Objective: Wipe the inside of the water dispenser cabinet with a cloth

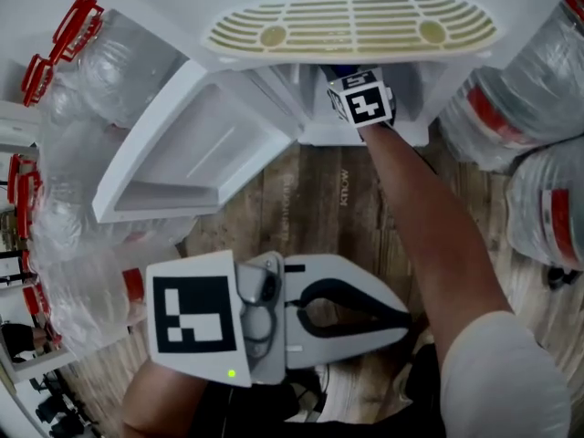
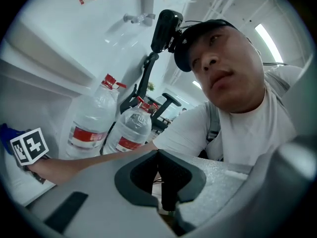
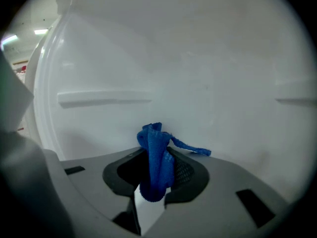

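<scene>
Cloth (image 3: 156, 157), blue and bunched, is clamped in the right hand-held gripper (image 3: 154, 185) inside the cabinet (image 3: 208, 73), with the white inner wall just ahead of its tips. The left hand-held gripper (image 1: 401, 322) hangs closed and empty, outside.

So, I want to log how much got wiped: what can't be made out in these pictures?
1. Head view: the inside of the cabinet is hidden under the drip tray and behind the marker cube.
2. Right gripper view: the right gripper clamps the cloth, but whether it touches the wall is unclear; no wiped streaks show.
3. Left gripper view: the shut, empty left gripper faces away from the cabinet.
</scene>
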A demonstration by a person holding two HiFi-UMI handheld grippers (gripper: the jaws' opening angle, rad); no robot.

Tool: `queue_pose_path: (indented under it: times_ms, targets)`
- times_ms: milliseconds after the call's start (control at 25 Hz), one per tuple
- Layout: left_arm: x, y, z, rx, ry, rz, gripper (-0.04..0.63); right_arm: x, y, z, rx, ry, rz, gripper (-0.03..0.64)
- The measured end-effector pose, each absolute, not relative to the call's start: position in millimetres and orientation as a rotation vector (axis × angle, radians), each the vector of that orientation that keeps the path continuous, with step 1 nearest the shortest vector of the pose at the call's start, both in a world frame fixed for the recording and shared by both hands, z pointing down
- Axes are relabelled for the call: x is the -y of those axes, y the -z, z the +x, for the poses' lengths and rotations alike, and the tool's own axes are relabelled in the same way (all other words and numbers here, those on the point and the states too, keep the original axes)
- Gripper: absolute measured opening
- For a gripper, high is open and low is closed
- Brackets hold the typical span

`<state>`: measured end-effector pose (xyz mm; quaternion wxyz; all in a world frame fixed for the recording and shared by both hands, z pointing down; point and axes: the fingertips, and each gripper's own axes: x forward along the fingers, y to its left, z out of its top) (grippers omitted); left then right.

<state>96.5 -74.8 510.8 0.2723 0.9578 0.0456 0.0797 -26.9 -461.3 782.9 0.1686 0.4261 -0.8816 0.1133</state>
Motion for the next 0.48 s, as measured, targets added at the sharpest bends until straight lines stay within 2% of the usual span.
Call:
queue_pose_path:
  times_ms: [480]
  targets:
    - [70, -520, 90, -0.125, -0.230, 2.535, 0.003, 418, -785, -49, 2.653, -0.367, 0.961, 0.103]
